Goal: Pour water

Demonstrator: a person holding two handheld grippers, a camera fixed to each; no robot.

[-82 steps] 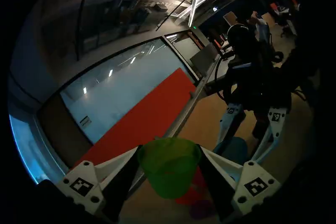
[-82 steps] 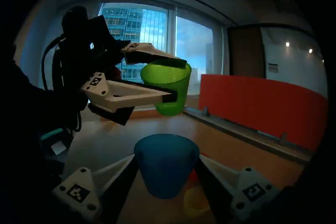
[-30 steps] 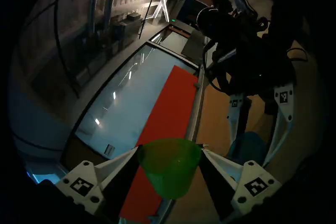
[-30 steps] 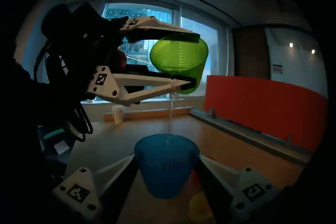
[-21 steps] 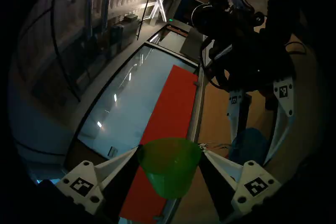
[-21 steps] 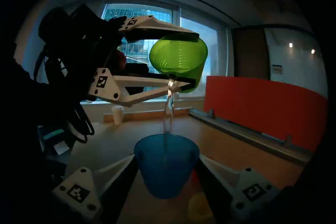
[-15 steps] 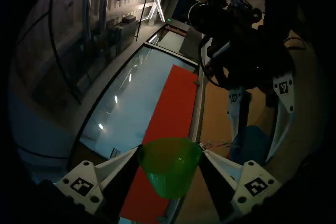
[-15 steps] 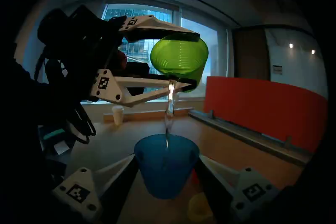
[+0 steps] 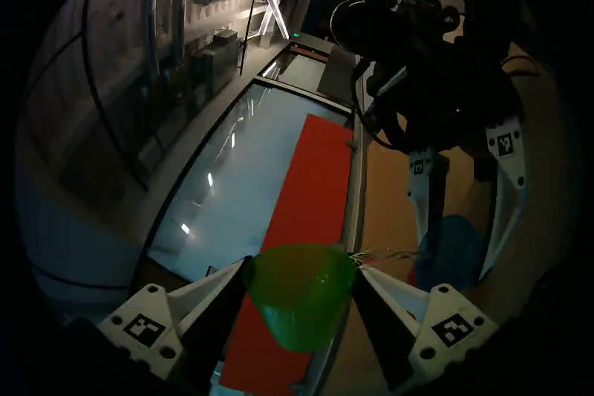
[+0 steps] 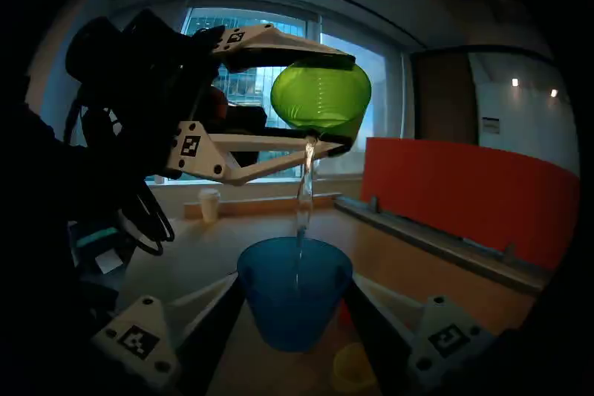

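I find the green cup (image 10: 321, 102) tipped further than earlier; water (image 10: 303, 203) streams into the blue cup (image 10: 295, 307). My left gripper (image 9: 301, 277) clamps green, right gripper (image 10: 295, 281) blue (pour unfinished).

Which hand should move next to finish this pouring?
Probably the left: the left claw grips the tipped green cup above the blue cup, water falling in. Tipping back ends the pour. The right claw only steadies the blue cup.
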